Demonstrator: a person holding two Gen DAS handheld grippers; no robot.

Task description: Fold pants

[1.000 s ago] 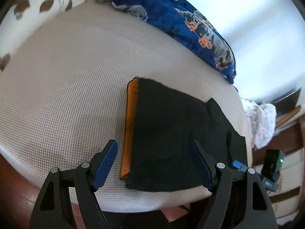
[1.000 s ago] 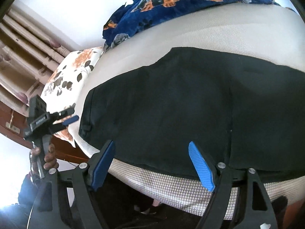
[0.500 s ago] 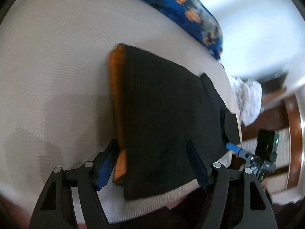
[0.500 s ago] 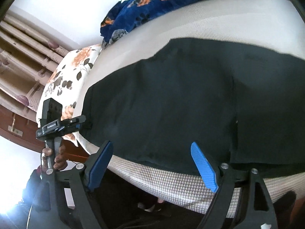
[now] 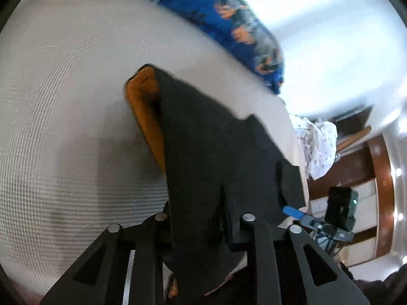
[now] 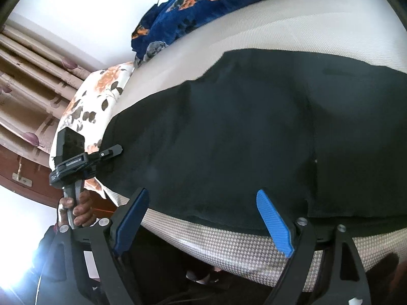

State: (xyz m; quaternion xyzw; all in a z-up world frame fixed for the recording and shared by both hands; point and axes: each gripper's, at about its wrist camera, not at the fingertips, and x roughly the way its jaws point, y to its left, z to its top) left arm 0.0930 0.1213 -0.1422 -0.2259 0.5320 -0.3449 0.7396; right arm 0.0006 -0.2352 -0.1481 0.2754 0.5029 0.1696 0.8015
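The black cloth pants [image 6: 241, 137] with orange lining lie along the near edge of the beige houndstooth bed [image 5: 76, 101]. Left tongs [image 5: 201, 228] are closing, pinching their end; right tongs [image 6: 203, 223] are opening, nothing between them. Blue floral blanket [image 6: 203, 7] at the far edge.

The black pants [image 6: 241, 137] lie spread flat across the beige checked bed [image 6: 292, 33], their near edge running along the mattress side. Seen from the left wrist, the cloth [image 5: 211, 157] has an orange inner band [image 5: 146, 117] showing at its far end. The near corner of the pants is lifted and bunched into a vertical fold.
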